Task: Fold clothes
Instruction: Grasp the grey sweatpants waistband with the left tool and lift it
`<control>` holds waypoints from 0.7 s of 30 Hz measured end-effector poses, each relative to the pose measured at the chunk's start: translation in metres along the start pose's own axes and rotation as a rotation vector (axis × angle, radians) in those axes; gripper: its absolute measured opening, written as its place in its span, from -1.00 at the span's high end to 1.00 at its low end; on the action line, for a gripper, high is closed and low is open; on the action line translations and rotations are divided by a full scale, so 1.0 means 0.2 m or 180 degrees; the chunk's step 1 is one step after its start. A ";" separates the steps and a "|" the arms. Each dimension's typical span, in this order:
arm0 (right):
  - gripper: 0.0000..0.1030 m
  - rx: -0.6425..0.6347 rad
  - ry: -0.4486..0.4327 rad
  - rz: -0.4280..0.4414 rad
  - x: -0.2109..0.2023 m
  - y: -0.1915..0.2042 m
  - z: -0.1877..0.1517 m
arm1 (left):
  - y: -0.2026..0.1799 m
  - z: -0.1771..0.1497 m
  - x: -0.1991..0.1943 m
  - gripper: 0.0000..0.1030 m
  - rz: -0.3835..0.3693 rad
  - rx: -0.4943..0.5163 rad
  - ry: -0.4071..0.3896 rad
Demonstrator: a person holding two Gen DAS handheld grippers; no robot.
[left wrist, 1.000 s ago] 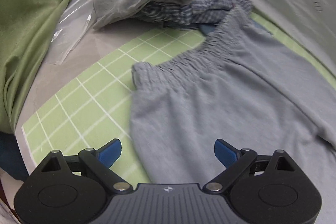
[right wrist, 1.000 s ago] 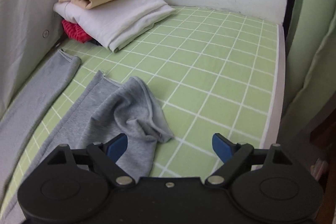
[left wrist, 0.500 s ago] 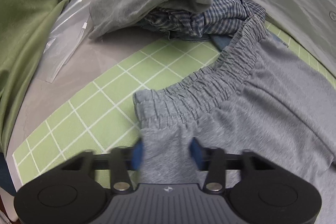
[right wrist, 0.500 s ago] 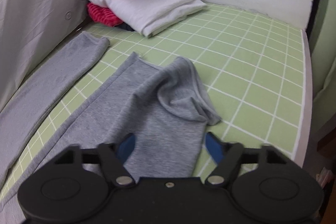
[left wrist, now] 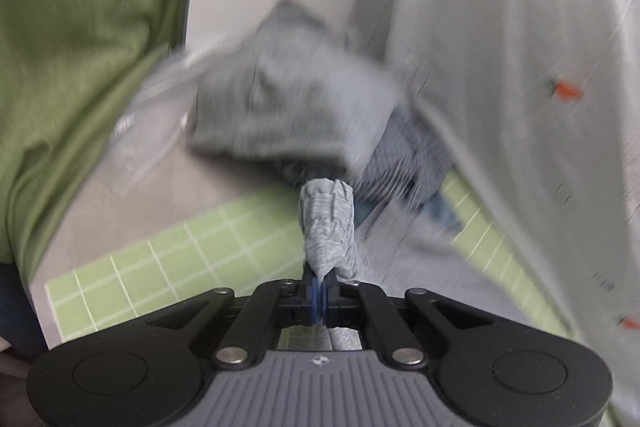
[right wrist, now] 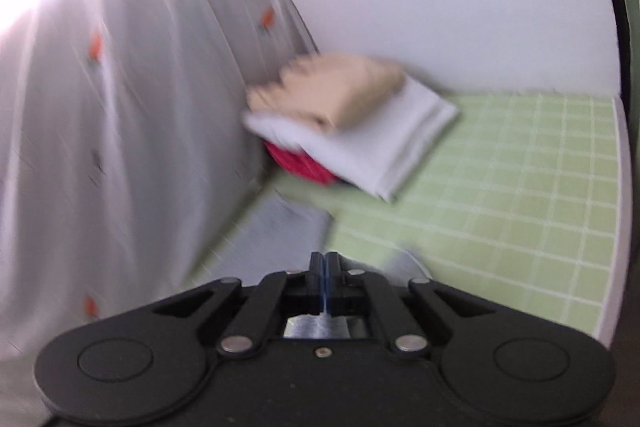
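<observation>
My left gripper [left wrist: 319, 285] is shut on the elastic waistband of the grey sweatpants [left wrist: 329, 227], which bunches up above the closed jaws and is lifted off the green grid mat [left wrist: 160, 267]. My right gripper [right wrist: 325, 267] is shut on the grey trouser leg; a thin edge of cloth shows between the pads and a grey fold [right wrist: 408, 263] hangs just to the right. The other trouser leg [right wrist: 280, 231] lies flat on the mat. Both views are blurred by motion.
A heap of unfolded grey and checked clothes [left wrist: 292, 111] and a clear plastic bag [left wrist: 148, 131] lie ahead of the left gripper. A folded stack of beige, white and red garments [right wrist: 348, 123] sits at the back. A pale printed curtain [right wrist: 120, 107] hangs along one side.
Both grippers went from open to shut, the left on the waistband and the right on the trouser leg end. Both have since lifted and tilted up, raising the pants.
</observation>
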State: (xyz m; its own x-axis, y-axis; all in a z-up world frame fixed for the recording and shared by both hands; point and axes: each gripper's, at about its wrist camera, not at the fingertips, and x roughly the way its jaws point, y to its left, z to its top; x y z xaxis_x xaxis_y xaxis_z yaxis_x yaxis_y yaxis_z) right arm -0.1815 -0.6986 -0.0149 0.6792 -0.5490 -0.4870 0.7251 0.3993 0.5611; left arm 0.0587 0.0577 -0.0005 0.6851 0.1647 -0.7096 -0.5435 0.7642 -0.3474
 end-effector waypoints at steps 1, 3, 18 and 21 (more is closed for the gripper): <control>0.98 -0.0007 -0.0053 0.0043 0.01 0.02 0.02 | -0.01 0.01 -0.05 0.95 0.0015 -0.0017 -0.0083; 0.98 -0.0020 -0.0159 0.0130 0.03 0.05 0.07 | 0.01 0.02 -0.09 0.95 0.0022 -0.0192 -0.0162; 0.98 -0.0046 -0.0140 0.0379 0.53 0.31 0.22 | -0.13 -0.01 0.02 0.96 0.0235 -0.0521 -0.0251; 0.98 -0.0240 -0.0082 0.0333 0.69 0.42 0.22 | -0.21 0.01 0.14 0.95 0.0319 -0.0441 -0.0211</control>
State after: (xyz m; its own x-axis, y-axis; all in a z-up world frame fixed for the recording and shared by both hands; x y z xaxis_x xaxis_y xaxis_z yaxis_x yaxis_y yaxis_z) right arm -0.0327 -0.7728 -0.0061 0.7491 -0.5198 -0.4107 0.6576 0.5088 0.5556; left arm 0.1012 0.0317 -0.0054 0.6522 0.2798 -0.7045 -0.6690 0.6494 -0.3614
